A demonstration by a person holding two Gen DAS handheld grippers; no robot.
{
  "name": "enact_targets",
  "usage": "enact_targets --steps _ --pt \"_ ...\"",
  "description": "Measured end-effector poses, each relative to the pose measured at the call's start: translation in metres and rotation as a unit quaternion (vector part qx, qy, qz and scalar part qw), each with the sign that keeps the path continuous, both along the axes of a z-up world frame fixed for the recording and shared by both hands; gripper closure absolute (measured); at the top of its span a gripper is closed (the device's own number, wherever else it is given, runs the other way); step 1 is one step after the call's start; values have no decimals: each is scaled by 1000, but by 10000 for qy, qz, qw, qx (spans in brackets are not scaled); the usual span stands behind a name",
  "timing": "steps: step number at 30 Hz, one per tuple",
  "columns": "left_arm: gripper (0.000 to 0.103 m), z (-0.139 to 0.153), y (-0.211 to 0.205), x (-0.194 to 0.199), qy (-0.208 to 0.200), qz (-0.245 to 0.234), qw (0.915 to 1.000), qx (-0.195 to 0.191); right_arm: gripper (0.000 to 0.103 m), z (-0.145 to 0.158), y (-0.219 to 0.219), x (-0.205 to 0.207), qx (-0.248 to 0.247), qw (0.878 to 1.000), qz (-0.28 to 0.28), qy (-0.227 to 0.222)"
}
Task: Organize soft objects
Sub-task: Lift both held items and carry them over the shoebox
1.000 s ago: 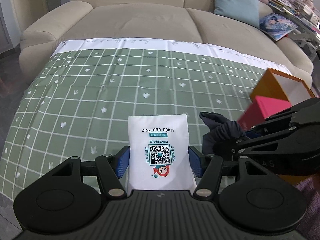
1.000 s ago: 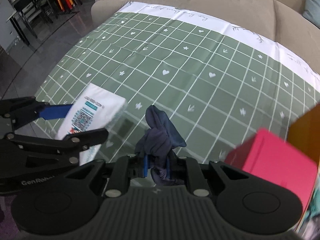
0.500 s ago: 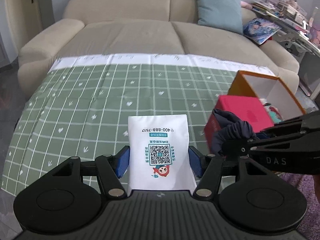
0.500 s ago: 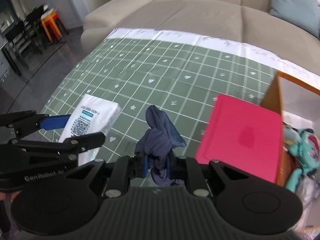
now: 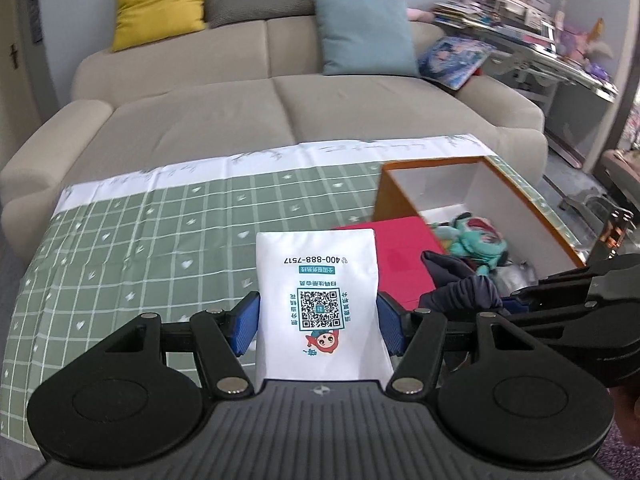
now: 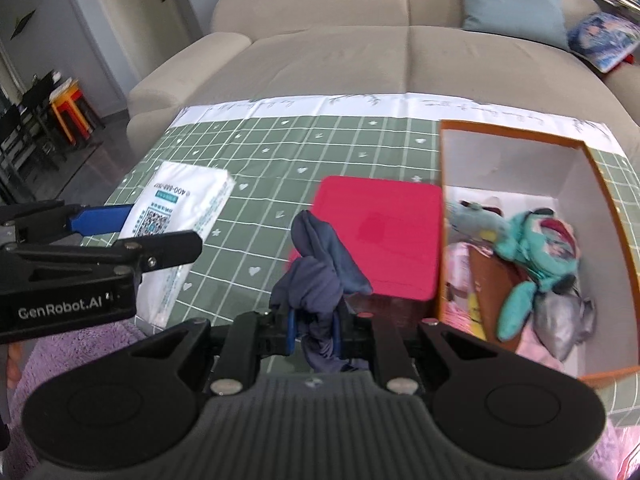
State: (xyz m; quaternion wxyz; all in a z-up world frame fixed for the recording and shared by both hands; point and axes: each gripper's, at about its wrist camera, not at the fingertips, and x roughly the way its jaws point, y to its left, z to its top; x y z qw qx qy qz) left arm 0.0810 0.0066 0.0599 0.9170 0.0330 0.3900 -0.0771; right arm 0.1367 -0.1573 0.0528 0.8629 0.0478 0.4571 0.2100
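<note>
My left gripper (image 5: pixel 318 322) is shut on a white soft packet (image 5: pixel 318 292) with a QR code and holds it above the green checked cloth (image 5: pixel 160 240). The packet also shows in the right wrist view (image 6: pixel 180 220). My right gripper (image 6: pixel 314 326) is shut on a bunched dark blue cloth (image 6: pixel 320 268), seen from the left wrist view too (image 5: pixel 460 284). An orange box (image 6: pixel 592 216) with white walls stands at the right and holds a teal plush toy (image 6: pixel 536 256) and a grey soft item (image 6: pixel 560 324).
A red box (image 6: pixel 384 236) sits just left of the orange box, in front of my right gripper. A beige sofa (image 5: pixel 280 112) with yellow, grey and blue cushions lies behind. A cluttered shelf (image 5: pixel 540 28) stands at the far right. A purple rug (image 6: pixel 80 360) lies below.
Both grippers have lifted and swung right with their loads. The orange box and its contents have come into full view.
</note>
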Motion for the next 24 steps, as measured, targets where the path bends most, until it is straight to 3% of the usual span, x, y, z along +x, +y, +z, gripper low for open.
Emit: enact_targets --steps 7,17,24 --pt "33 4 -39 10 1 -392 9992 62 88 -1 -37 -6 212 9991 -353 -46" --pt "33 22 -102 43 -277 -952 9951 -4 88 14 -94 1 151 9924 -1120 -496" --pt "33 13 -152 76 -151 -1409 9899 0 88 -7 -139 24 73 9852 -1664 -403"
